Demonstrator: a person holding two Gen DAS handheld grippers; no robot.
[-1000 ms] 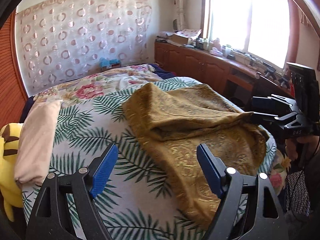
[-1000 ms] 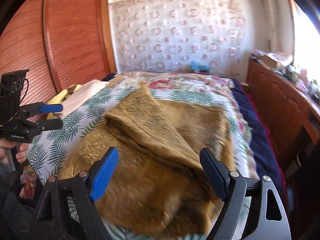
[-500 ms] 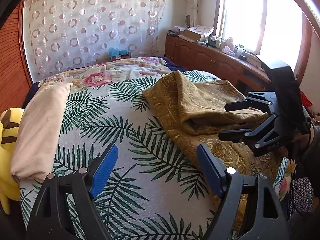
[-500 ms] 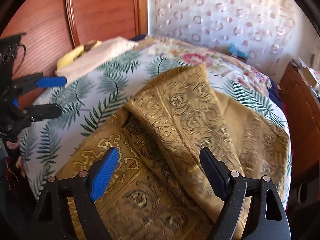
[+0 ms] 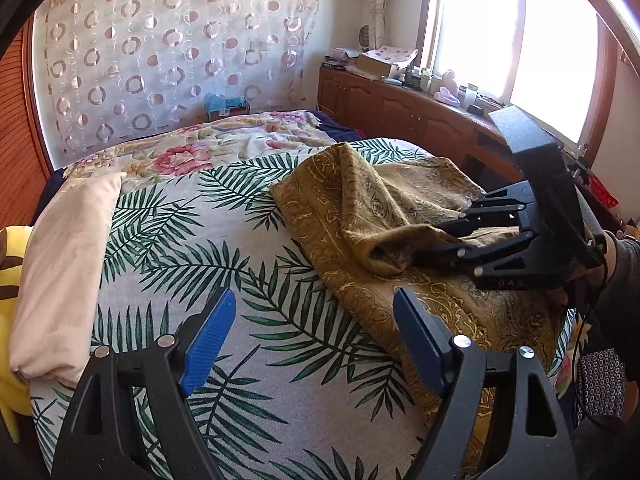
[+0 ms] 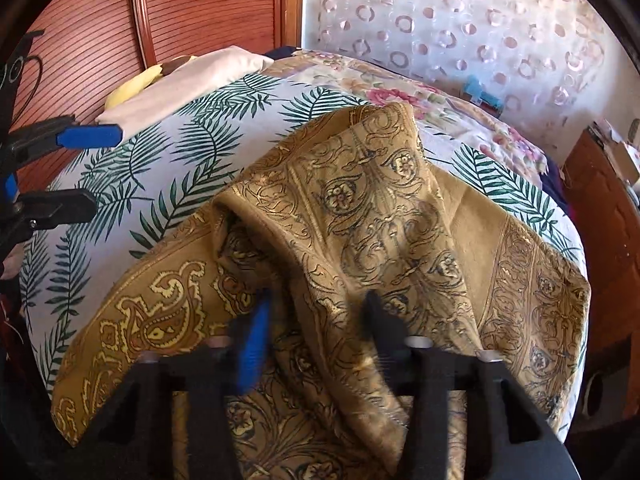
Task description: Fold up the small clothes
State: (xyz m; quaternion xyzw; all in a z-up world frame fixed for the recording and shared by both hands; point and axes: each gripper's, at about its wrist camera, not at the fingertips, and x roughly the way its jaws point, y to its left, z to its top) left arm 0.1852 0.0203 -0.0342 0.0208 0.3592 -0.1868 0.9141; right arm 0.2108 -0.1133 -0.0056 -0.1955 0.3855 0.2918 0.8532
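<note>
One mustard-gold cloth [image 6: 360, 240] with dark paisley and scroll print is seen on the bed [image 5: 240, 280], which is covered by a white sheet printed with green palm fronds. One cloth, one folded beige blanket [image 5: 60, 264], one yellow plush toy [image 5: 10, 280] and two hand-held grippers are counted. The cloth is spread over the right side of the bed, reaching its right edge and near corner; its long axis is seen to run from the near edge towards the far end. A raised fold is pushed up along that axis, ending in a peak at the far end, and a lighter plain reverse side is exposed beside it. The beige blanket is laid along the left edge, with the plush toy just beyond it.

The left gripper [image 5: 312, 344] is held with its jaws wide apart above bare sheet, near the cloth's left border, with nothing between them. The right gripper [image 6: 316, 320] has just been closing, and the fold of cloth is caught between its blurred fingers.
</note>
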